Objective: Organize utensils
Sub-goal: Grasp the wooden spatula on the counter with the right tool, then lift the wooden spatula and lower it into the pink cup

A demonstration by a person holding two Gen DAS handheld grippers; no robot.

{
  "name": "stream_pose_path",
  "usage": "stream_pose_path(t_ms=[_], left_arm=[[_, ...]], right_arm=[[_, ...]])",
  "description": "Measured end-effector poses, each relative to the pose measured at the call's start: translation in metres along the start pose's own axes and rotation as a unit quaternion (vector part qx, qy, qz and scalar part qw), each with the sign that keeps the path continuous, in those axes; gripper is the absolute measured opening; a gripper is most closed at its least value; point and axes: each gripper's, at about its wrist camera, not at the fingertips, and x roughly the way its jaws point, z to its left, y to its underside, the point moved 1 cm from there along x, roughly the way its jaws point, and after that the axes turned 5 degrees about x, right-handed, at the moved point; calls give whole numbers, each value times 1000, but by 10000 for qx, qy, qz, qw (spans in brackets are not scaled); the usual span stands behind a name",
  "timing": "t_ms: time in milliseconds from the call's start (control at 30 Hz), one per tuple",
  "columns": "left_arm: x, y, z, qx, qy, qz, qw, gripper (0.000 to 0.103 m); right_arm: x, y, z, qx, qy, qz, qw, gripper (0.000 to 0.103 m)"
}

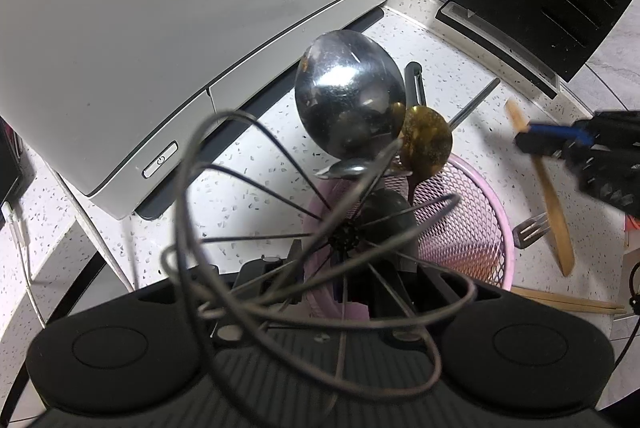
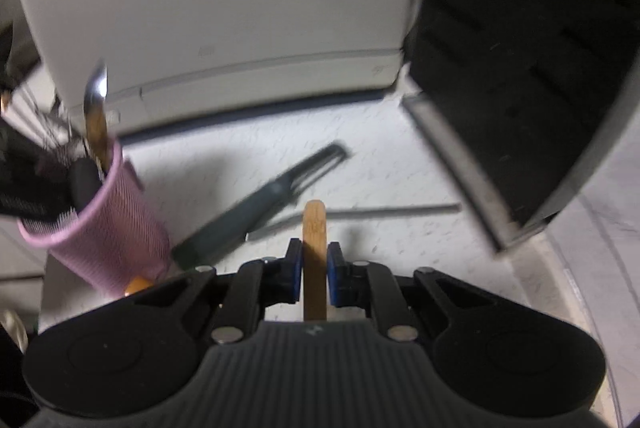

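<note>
The right hand-held gripper is squeezing its blue pads on a flat wooden spatula, holding it above the speckled white desk, right of the pink mesh cup. The left hand-held gripper is holding a wire whisk over the cup, but I cannot tell how wide it is. A big shiny metal spoon is standing in the cup, and a dark peeler is lying on the desk.
</note>
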Motion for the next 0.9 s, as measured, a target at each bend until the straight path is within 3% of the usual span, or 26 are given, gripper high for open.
stream_pose_path(t_ms=[200,900], left_arm=[[0,0,0,-11,-4,1,10000,14],[5,-1,-2,-9,-36,38,10000,14]], right_arm=[[-27,2,9,-131,-329,-447,9984,9],[-87,-12,51,-485,-570,-1199,9900,7]])
